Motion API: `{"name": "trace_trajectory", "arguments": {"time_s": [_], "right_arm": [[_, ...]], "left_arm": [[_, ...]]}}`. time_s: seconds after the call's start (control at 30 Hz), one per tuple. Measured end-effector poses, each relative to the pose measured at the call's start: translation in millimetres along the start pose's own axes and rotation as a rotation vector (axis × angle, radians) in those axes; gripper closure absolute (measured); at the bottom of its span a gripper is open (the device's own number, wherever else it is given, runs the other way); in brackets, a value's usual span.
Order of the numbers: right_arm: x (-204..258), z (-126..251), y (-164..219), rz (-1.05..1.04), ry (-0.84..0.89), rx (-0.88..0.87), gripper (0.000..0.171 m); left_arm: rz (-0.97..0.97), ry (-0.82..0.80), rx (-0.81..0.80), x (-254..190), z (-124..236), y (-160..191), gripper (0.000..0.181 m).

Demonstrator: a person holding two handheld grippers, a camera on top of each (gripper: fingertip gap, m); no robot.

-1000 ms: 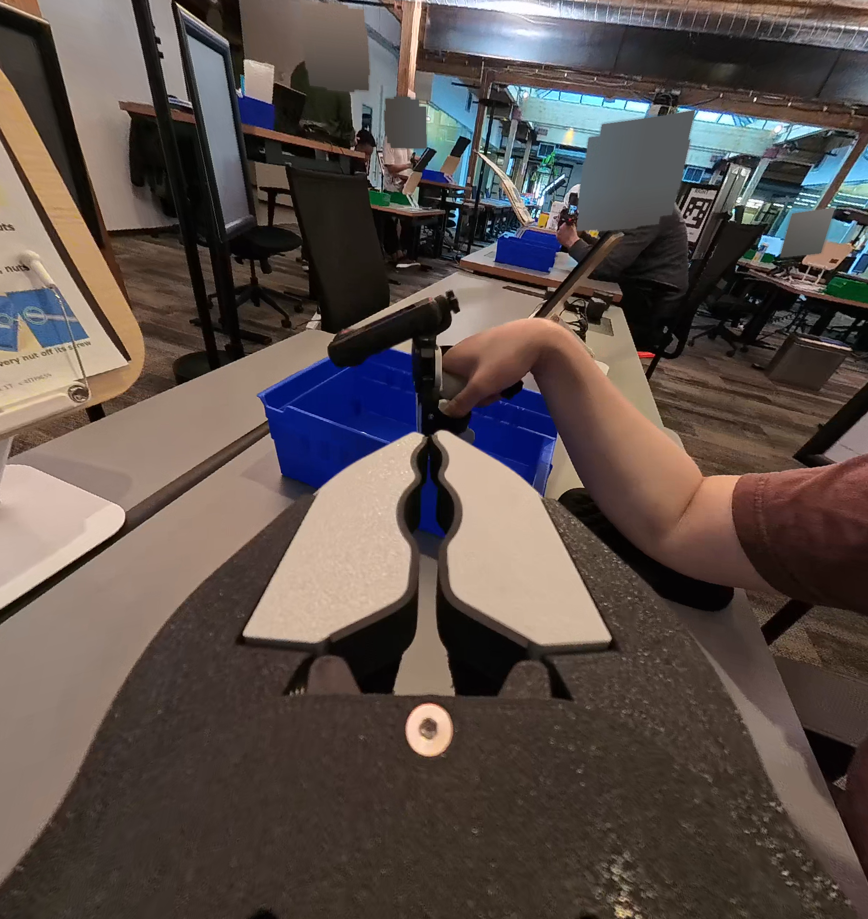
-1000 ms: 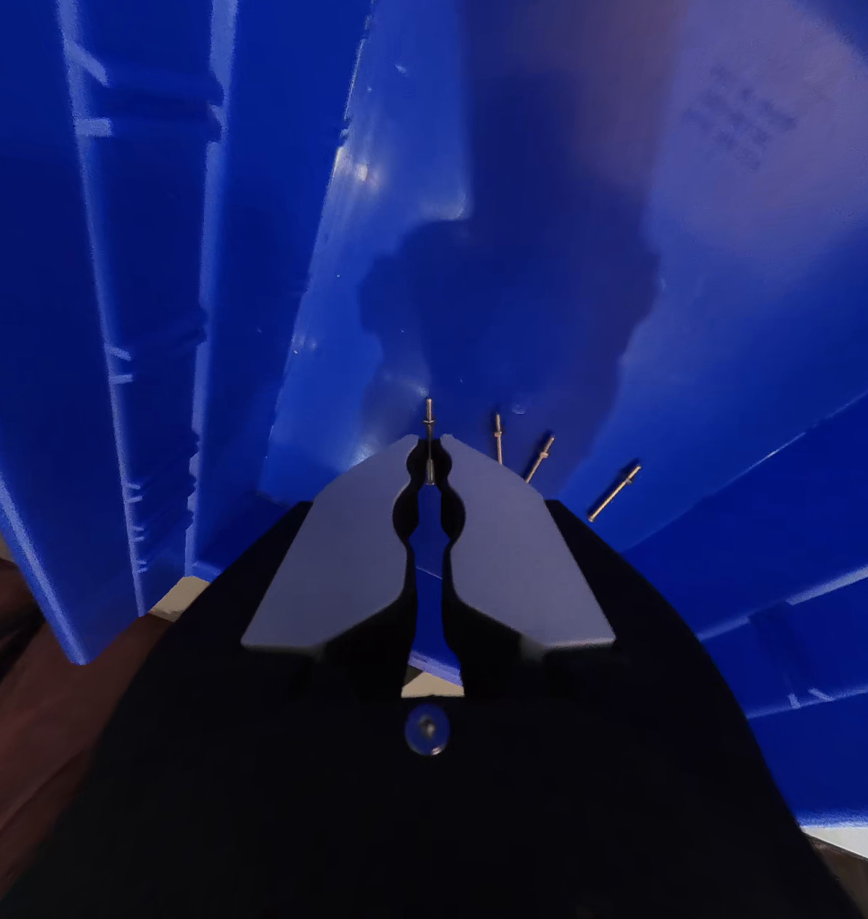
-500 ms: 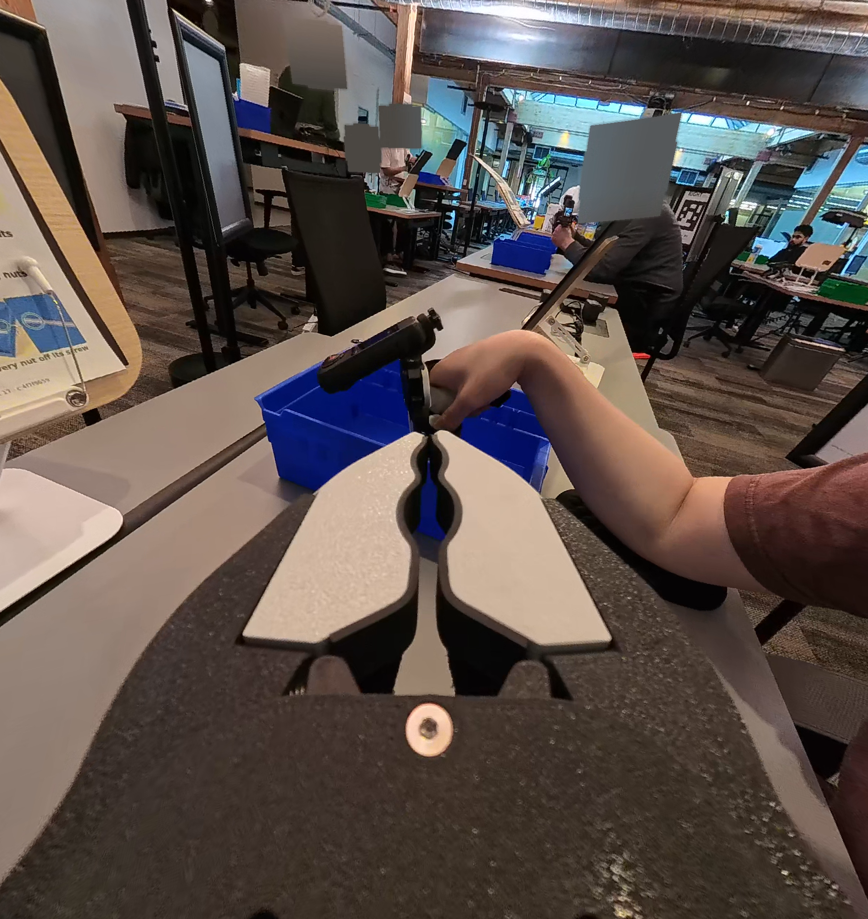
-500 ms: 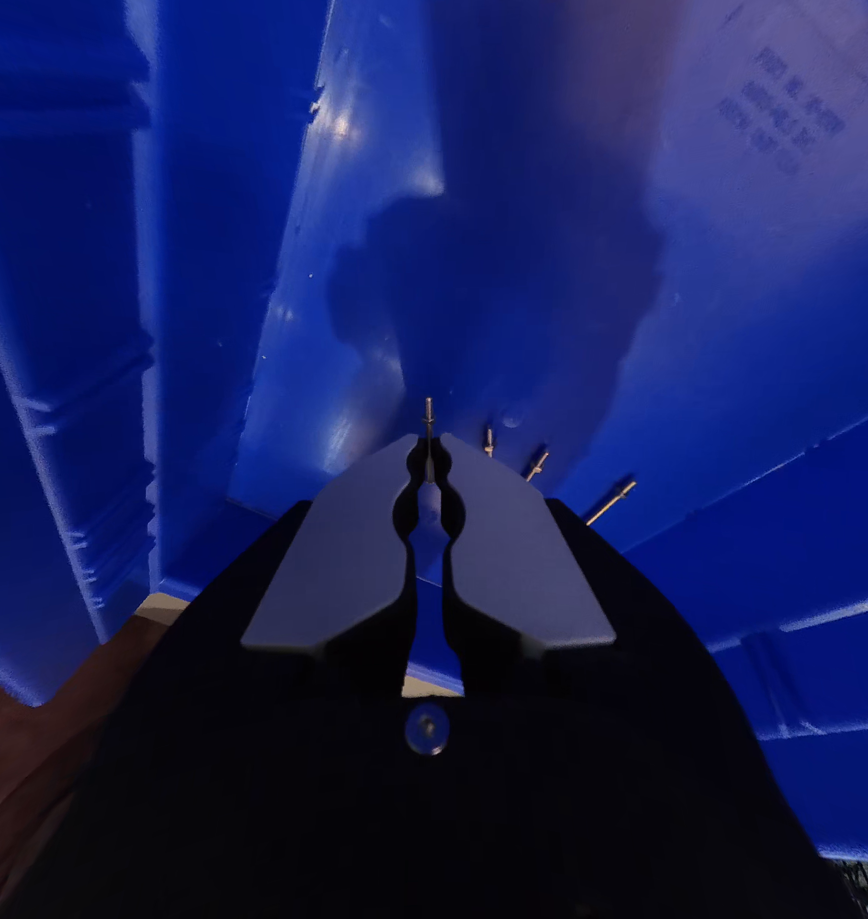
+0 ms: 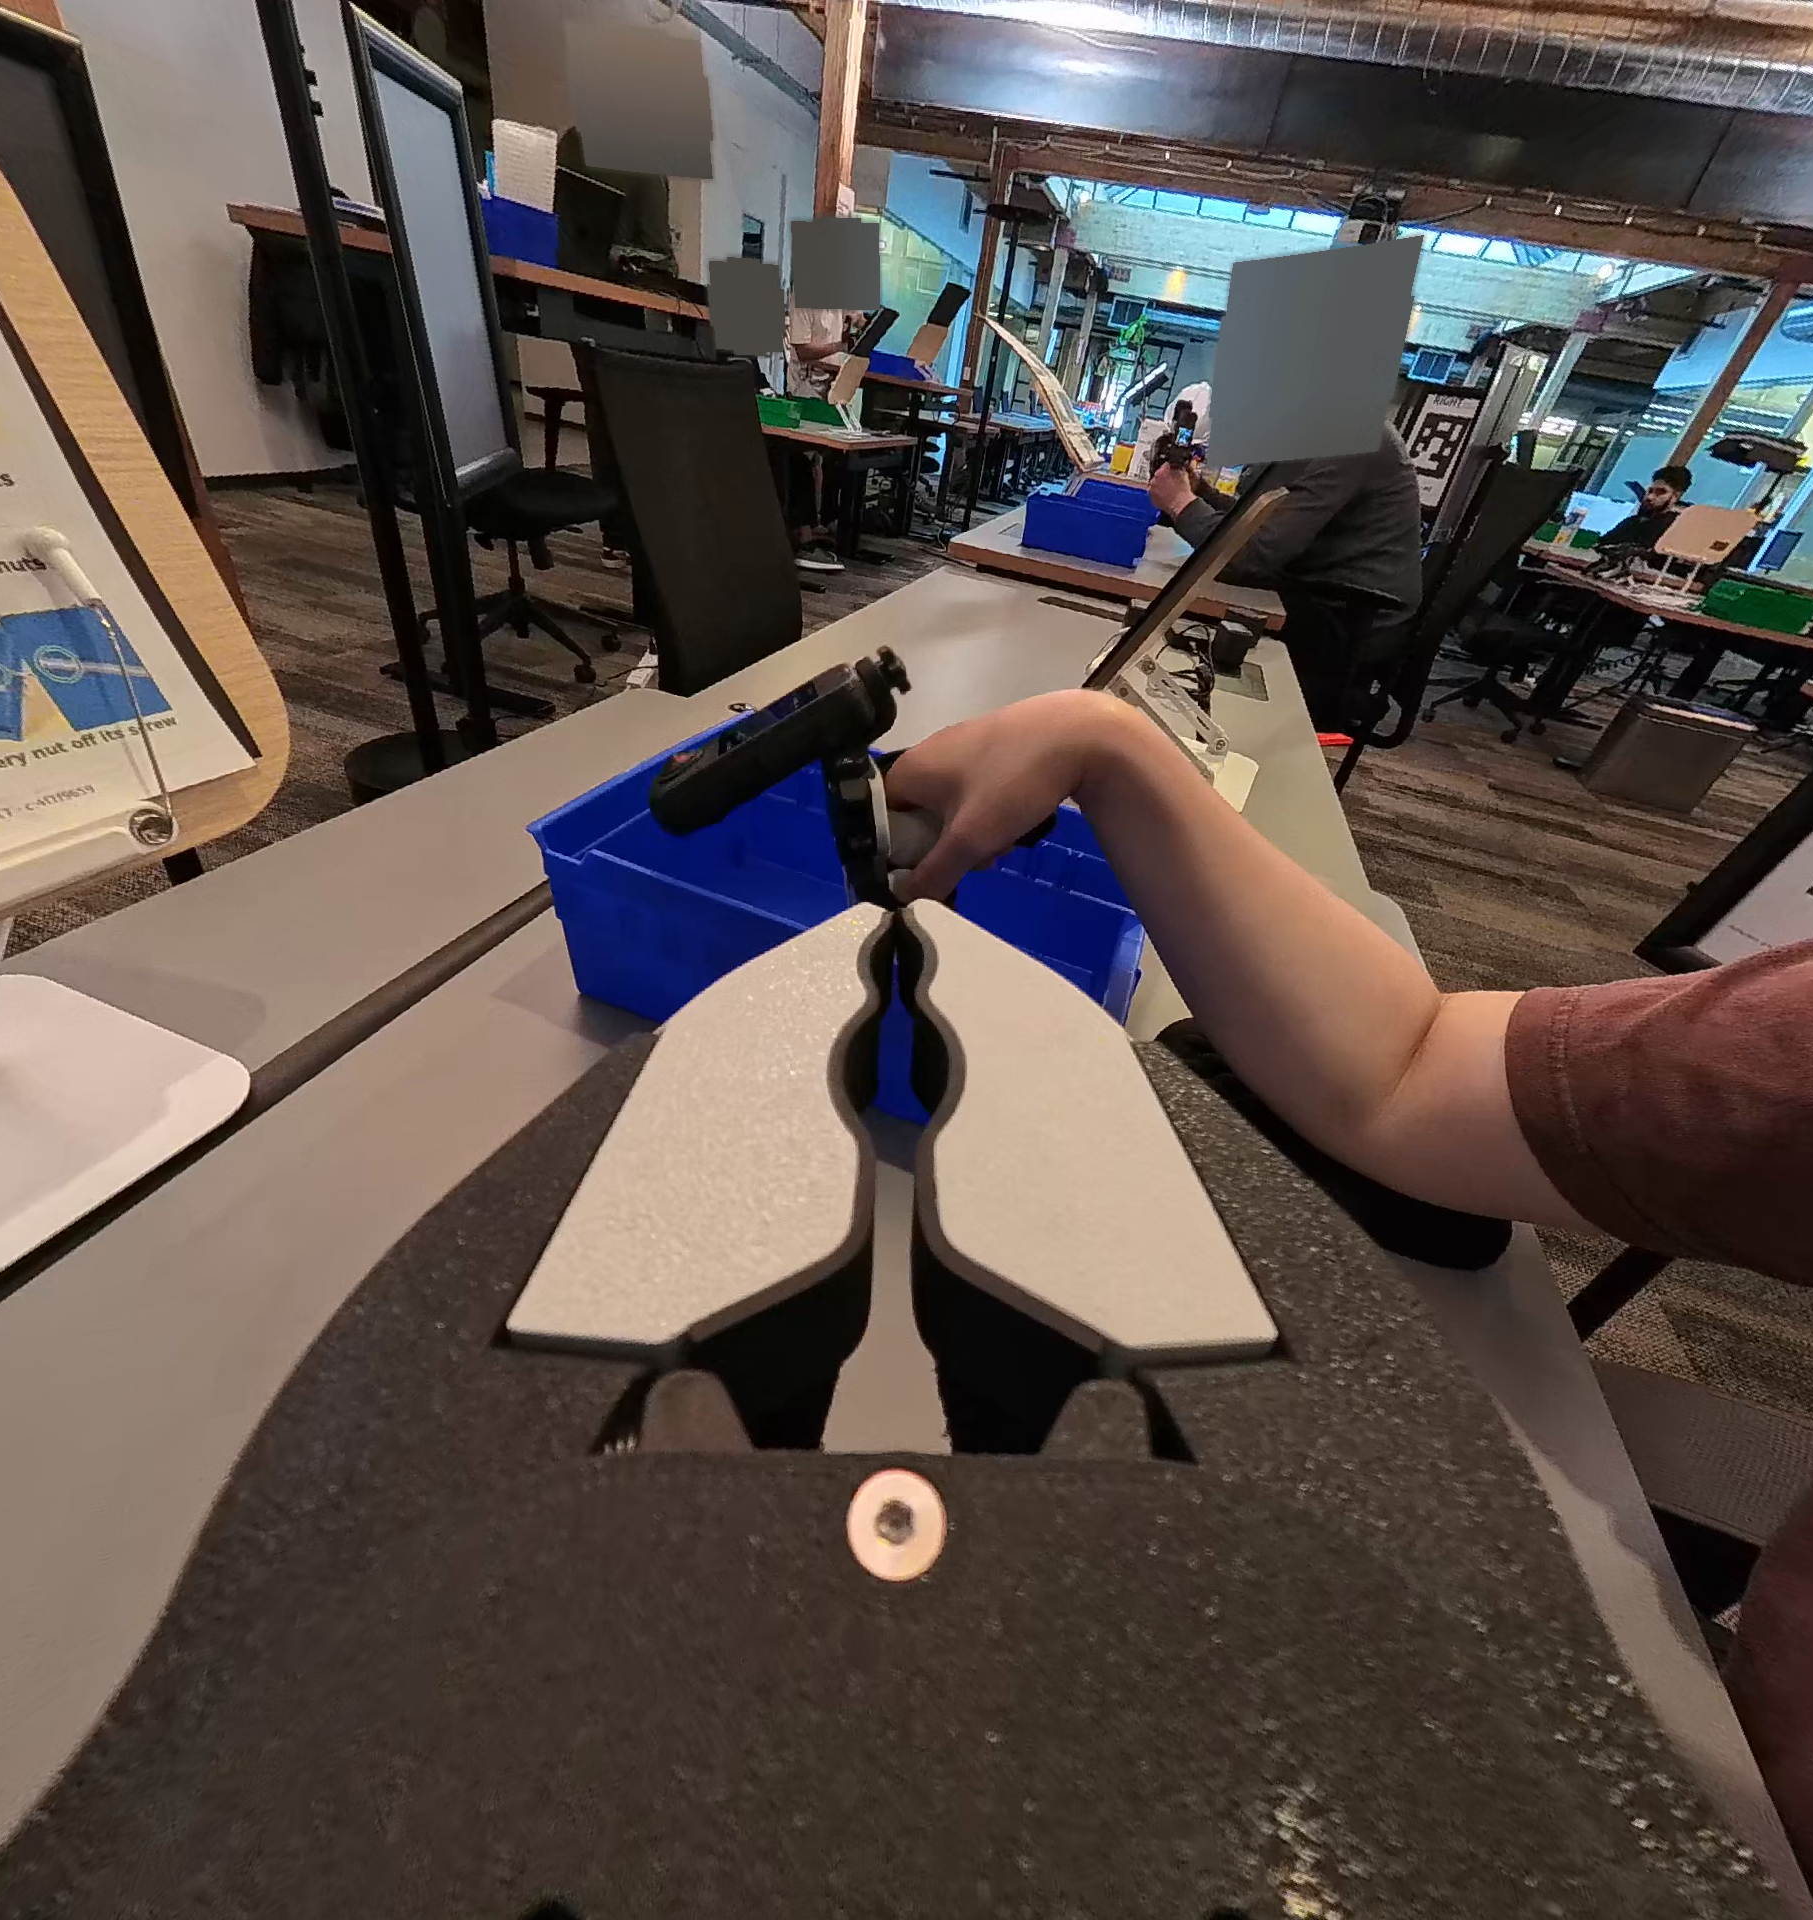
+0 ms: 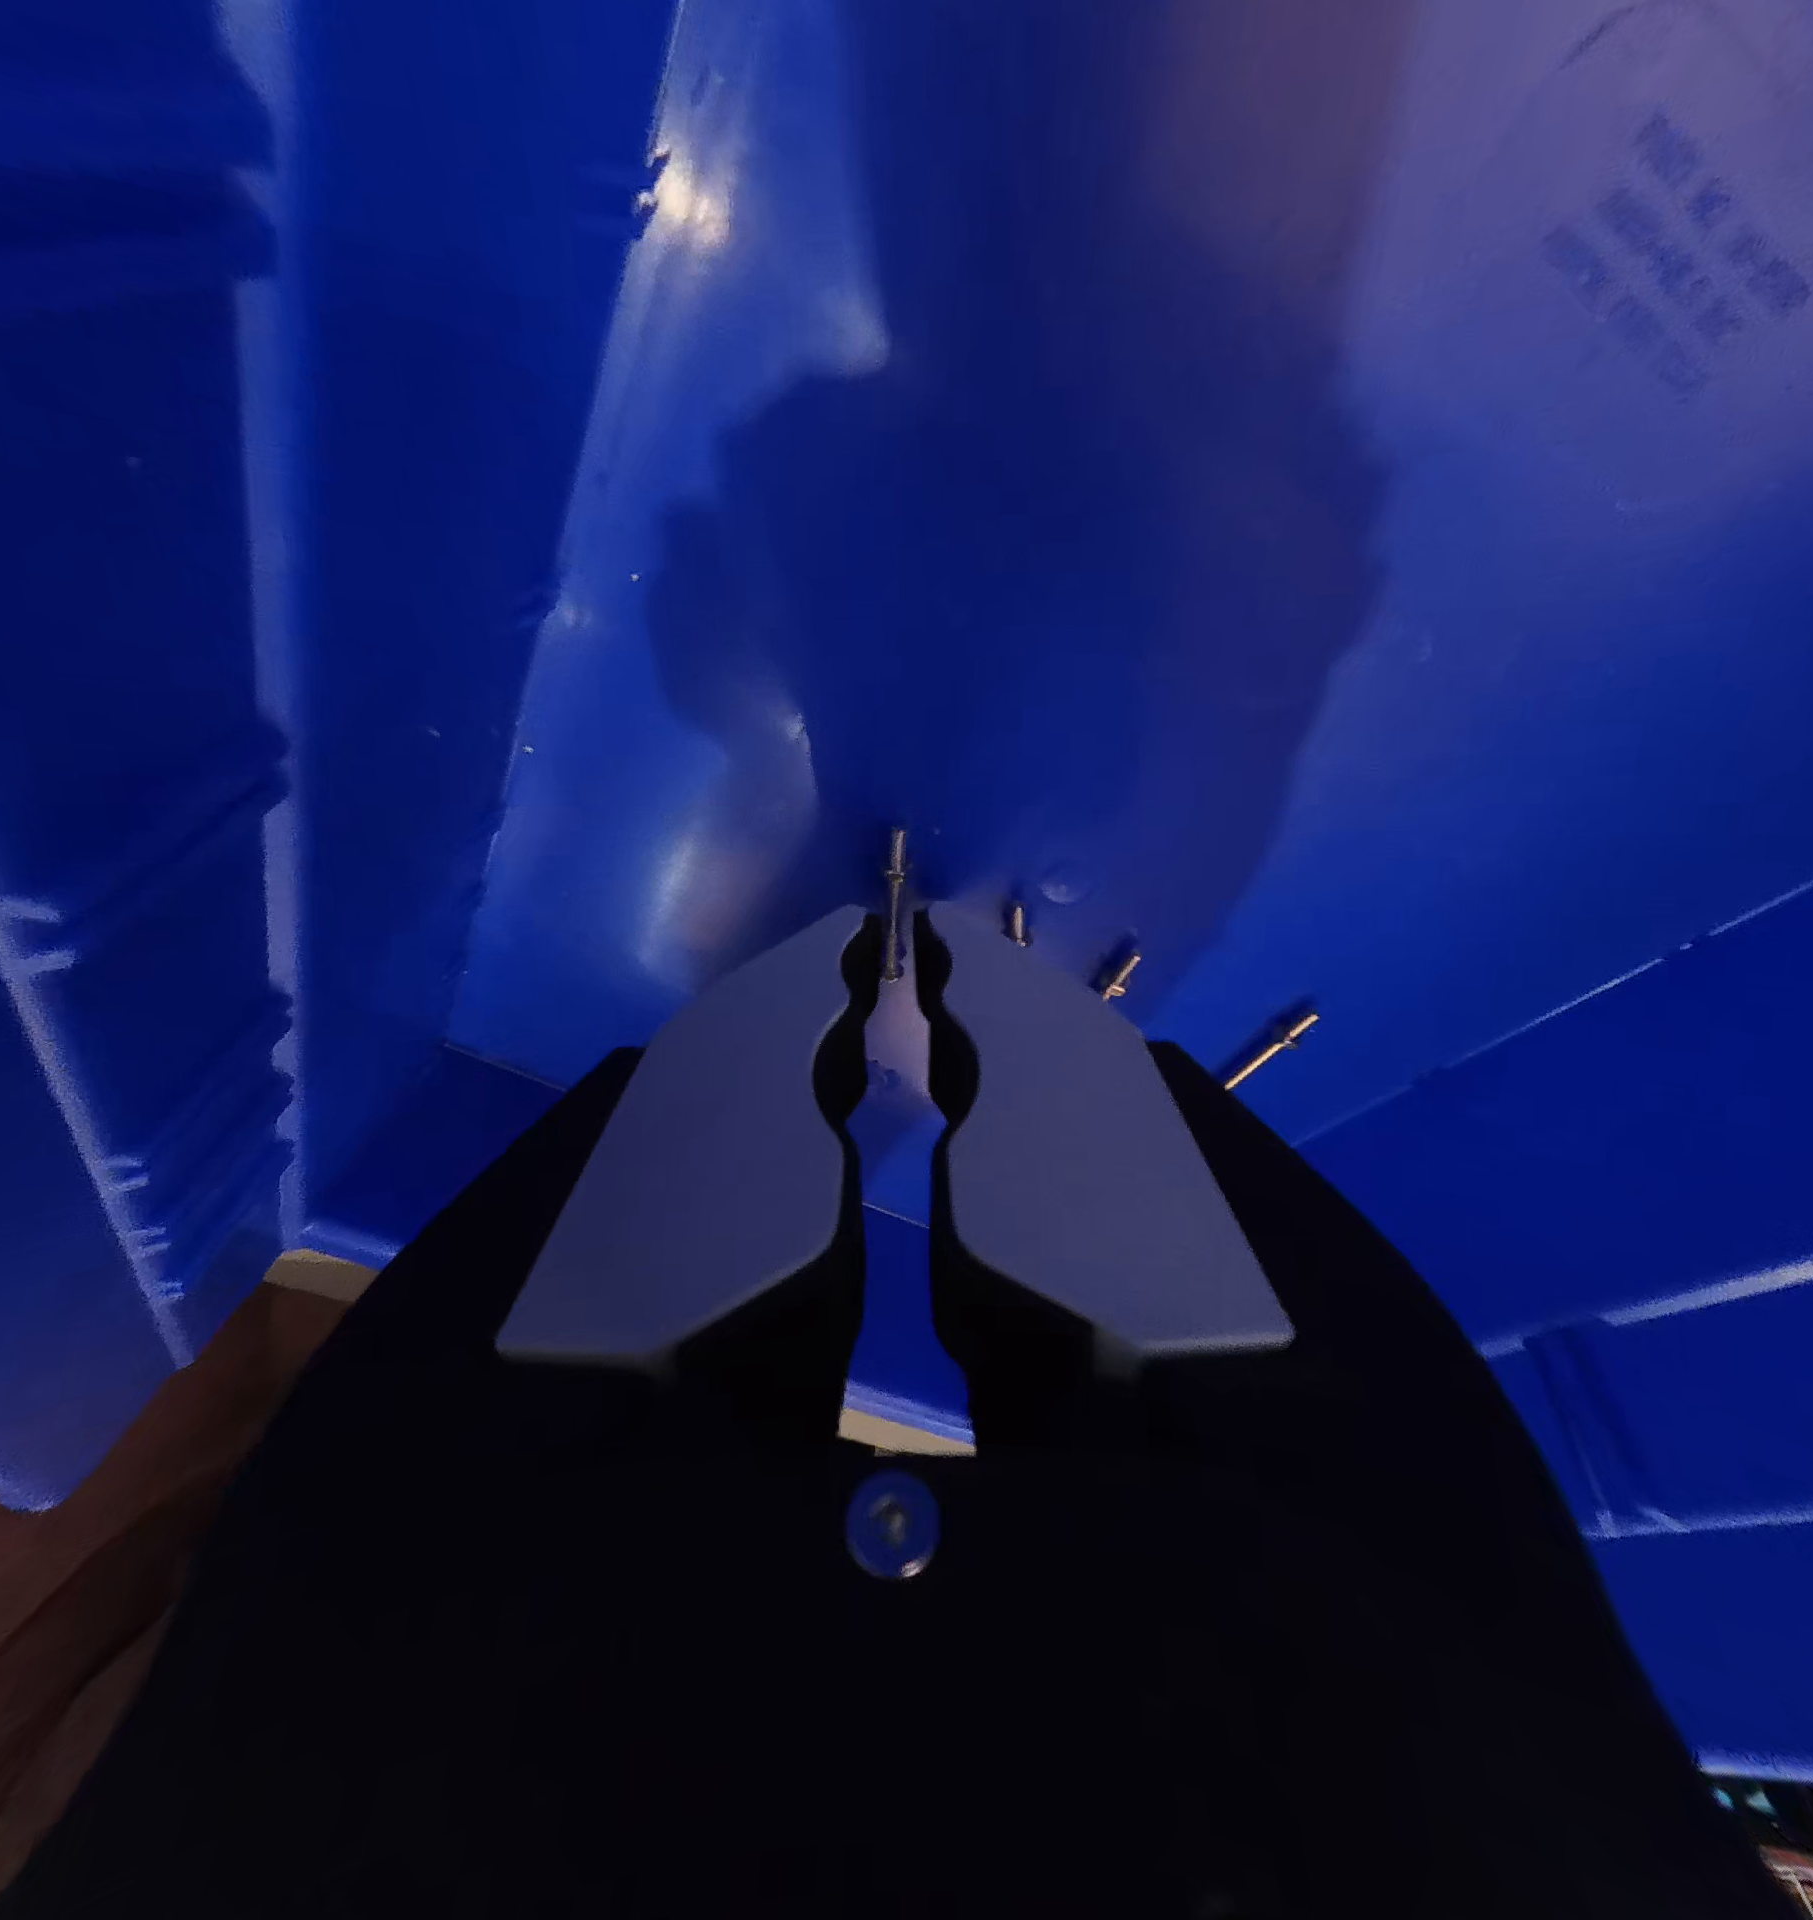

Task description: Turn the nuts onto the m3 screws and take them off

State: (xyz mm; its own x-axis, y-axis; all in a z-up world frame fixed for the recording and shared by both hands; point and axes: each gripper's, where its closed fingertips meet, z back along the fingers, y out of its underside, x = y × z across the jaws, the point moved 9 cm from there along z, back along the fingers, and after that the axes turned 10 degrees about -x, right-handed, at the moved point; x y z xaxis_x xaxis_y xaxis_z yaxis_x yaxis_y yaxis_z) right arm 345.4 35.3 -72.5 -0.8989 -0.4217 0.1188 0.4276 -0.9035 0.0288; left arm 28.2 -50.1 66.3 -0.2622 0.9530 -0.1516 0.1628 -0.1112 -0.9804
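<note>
— Left? The grey-padded left gripper point(image 5: 897, 920) hangs level, fingertips pressed together, holding nothing.

— Right? A bare right hand point(image 5: 969, 805) tips the right gripper point(image 6: 897, 920) downward, tips nearly closed.

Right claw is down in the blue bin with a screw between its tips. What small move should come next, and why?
Probably lift the right claw straight up: it looks shut on one screw, while the left claw waits shut and empty outside the bin.

Right tool point(image 6: 897, 920) pinching a screw point(image 6: 894, 894), inside blue bin point(image 6: 1089, 416)
</note>
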Motion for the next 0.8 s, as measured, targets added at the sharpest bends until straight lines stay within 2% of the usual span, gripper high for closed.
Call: {"name": "trace_trajectory", "arguments": {"time_s": [0.13,0.23,0.4,0.53,0.6,0.7,0.8], "right_arm": [[1,19,2,0.019,0.004,-0.085,0.163],[1,55,7,0.03,0.029,-0.278,0.163],[-1,128,23,0.051,0.146,-0.705,0.163],[-14,182,36,0.094,0.383,-1.18,0.162],[-18,196,45,0.101,0.416,-1.376,0.152],[-28,199,53,0.091,0.431,-1.464,0.141],[-43,191,52,0.039,0.432,-1.406,0.13]], "left_arm": [[-0.008,-0.002,0.004,0,3,-5,0.181],[-0.055,-0.03,-0.027,1,12,-20,0.181],[-0.119,-0.097,-0.103,4,39,-51,0.174],[-0.124,-0.173,-0.011,14,61,-70,0.16],[-0.134,-0.211,-0.011,19,74,-78,0.16],[-0.154,-0.267,-0.027,26,92,-90,0.159],[-0.182,-0.349,-0.021,32,112,-101,0.154]]}}
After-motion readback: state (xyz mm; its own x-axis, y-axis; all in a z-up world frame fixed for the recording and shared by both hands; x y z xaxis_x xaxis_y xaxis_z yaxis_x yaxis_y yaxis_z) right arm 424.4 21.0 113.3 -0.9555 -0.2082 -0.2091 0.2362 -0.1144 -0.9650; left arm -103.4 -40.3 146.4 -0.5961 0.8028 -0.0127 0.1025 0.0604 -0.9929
